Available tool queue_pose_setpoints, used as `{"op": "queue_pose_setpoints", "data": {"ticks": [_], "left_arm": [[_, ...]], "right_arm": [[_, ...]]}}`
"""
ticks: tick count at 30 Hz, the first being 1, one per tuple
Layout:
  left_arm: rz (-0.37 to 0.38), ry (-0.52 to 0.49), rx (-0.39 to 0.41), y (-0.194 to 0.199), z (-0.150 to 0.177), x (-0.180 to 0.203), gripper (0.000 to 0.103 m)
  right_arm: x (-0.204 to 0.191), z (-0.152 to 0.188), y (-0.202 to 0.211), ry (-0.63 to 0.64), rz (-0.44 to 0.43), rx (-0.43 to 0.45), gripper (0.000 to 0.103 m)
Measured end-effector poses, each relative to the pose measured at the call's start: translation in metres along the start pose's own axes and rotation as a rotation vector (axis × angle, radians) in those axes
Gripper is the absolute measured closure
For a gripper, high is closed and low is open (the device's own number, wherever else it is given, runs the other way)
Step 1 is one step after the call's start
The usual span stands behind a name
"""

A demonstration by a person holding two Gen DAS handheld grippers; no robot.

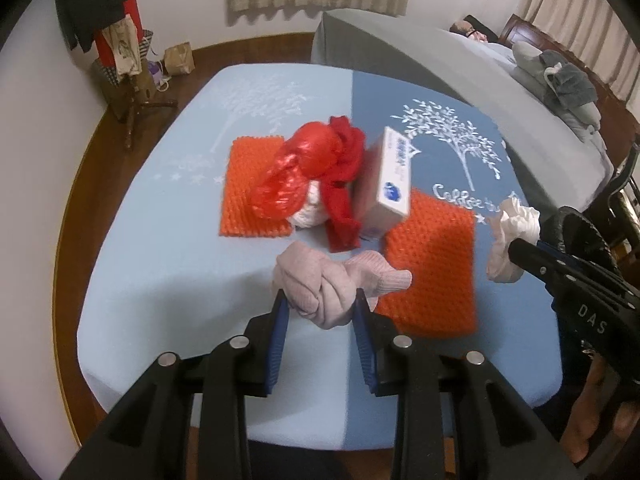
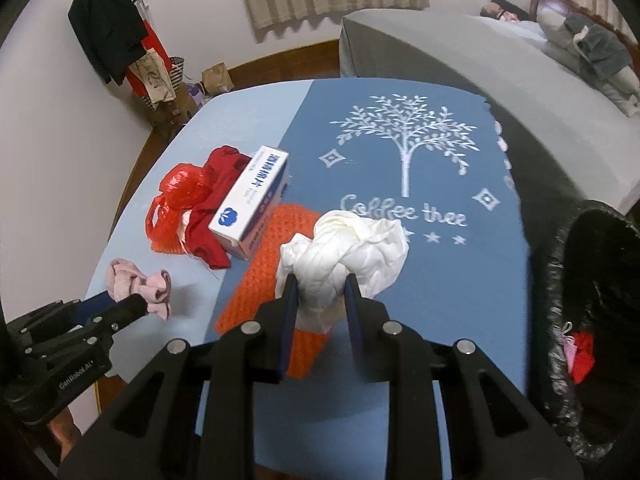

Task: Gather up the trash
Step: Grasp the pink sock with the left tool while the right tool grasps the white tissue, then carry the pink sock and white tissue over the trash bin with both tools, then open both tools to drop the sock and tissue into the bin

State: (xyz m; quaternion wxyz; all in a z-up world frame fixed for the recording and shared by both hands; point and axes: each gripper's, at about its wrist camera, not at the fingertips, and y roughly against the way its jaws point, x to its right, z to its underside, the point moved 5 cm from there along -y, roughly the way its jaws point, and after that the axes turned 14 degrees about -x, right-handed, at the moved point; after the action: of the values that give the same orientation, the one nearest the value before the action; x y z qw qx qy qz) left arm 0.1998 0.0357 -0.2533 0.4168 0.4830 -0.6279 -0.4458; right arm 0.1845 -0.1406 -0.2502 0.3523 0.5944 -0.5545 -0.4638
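Trash: several pieces lie on the blue table (image 1: 168, 272); two are lifted in the claws.
Left gripper (image 1: 320, 312): jaws part-closed, pads pressing a knotted pink cloth (image 1: 332, 284), which hangs just above the light half of the table.
Right gripper (image 2: 320, 300): jaws narrow, clamped on a crumpled white wad (image 2: 348, 252), held over the near orange mat (image 2: 264, 280).
Bin: a black bag (image 2: 592, 320) stands at the table's right edge, mouth open; something red and pink (image 2: 580, 356) already lies inside, so some collecting looks done.
Left on the table: red plastic bag (image 1: 296, 172), red cloth (image 1: 344, 184), white box (image 1: 388, 180) leaning on that pile, and a white lump under the red bag, all bunched by the far orange mat (image 1: 248, 192).
Stage: roughly midway by my judgement; both held pieces have yet to reach the bag, then the red pile and box remain.
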Motion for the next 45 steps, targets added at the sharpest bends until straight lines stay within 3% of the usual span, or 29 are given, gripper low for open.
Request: {"op": "queue_pose_setpoints", "data": {"ticks": [6, 22, 33, 45], "left_arm": [[-0.026, -0.027, 0.02, 0.012, 0.006, 0.031, 0.071], [0.015, -0.136, 0.032, 0.028, 0.018, 0.153, 0.071], [0.037, -0.218, 0.022, 0.025, 0.017, 0.233, 0.071], [0.074, -0.335, -0.02, -0.006, 0.021, 0.332, 0.071]], "right_arm": [[0.024, 0.013, 0.017, -0.016, 0.019, -0.002, 0.08], [0.112, 0.048, 0.063, -0.087, 0.088, 0.02, 0.08], [0.191, 0.071, 0.087, -0.137, 0.157, 0.009, 0.08], [0.285, 0.087, 0.096, -0.227, 0.212, -0.013, 0.08]]}}
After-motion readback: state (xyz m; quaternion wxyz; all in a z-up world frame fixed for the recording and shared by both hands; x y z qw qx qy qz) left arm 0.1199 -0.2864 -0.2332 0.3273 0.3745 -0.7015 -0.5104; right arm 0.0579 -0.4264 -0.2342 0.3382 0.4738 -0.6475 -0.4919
